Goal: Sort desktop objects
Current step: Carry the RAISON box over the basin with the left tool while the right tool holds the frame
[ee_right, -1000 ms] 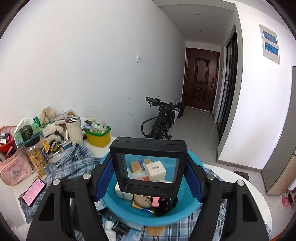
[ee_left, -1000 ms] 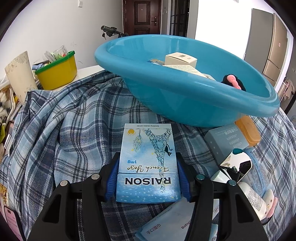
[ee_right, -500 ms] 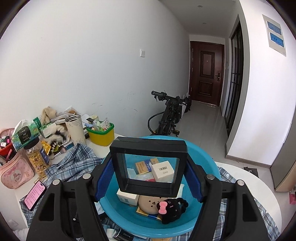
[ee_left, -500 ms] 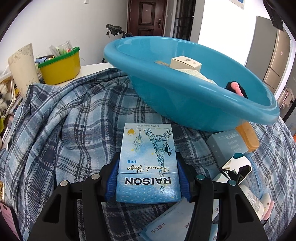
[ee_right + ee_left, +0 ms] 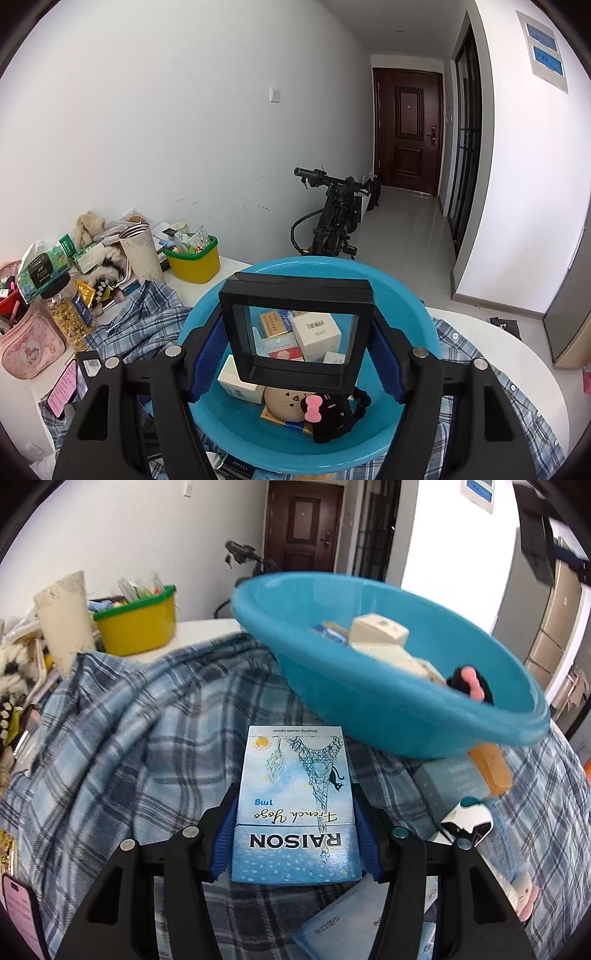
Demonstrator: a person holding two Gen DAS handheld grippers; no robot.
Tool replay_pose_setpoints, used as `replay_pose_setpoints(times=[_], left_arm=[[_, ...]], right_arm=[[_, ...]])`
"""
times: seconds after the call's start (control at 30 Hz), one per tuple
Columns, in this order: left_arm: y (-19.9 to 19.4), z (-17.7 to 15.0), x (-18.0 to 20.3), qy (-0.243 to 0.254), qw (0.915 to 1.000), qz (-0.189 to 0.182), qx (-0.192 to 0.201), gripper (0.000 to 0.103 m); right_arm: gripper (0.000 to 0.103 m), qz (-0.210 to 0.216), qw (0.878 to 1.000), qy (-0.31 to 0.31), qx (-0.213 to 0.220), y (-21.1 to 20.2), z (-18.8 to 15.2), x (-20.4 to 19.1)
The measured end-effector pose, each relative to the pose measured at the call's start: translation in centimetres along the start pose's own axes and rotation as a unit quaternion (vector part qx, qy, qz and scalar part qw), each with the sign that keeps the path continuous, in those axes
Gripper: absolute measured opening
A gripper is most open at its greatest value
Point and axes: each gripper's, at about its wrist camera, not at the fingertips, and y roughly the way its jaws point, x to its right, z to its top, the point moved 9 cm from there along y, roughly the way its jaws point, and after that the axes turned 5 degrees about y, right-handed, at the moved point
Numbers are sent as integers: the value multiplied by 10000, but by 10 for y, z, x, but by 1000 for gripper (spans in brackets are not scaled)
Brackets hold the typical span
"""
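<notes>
Sorting stood partway. The blue basin (image 5: 413, 310), smooth moulded plastic with a rolled rim, already held several card boxes, a round tan piece and a black plush toy with a pink bow (image 5: 328, 413).

Left gripper (image 5: 295, 834) clamped the glossy blue cigarette pack (image 5: 295, 805) by its long sides, above the plaid cloth (image 5: 129, 738), short of the basin.

Right gripper (image 5: 295, 354) clasped a black square frame with a clear window (image 5: 295, 291), poised over the basin.

Left to sort, judging by the surface: a grey carton (image 5: 447, 779), an amber translucent block (image 5: 491, 768) and soft white packets (image 5: 354, 919) lying on the rumpled woven cloth.
</notes>
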Motion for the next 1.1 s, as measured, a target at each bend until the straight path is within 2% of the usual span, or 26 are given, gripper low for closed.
replay_pose_setpoints(times=[0.23,0.43,0.53,0.63,0.77,0.9,1.1], left_arm=[[-27,-5,-12,-51,9997,225,39,58],[-68,-1,-25,-189,9987,315,341,58],[-92,21,-23,-28,9977,385,561,58],[-122,54,-17,293,9931,639,942,58],[-153,110,4,573,9850,643,1493,58],[-162,156,29,784,9774,647,1855,58],[-141,198,65,818,9778,295,1909,58]], right_arm=[[70,18,10000,-80,4,-2,0,-4],[70,36,9999,-102,-19,-1,-1,-7],[70,55,9999,-115,-44,0,-2,-8],[70,55,9999,-126,-65,2,-3,-9],[69,26,9999,-71,-83,2,-3,-1],[69,22,10000,56,-57,0,-2,11],[69,-105,9997,218,-32,-3,1,33]])
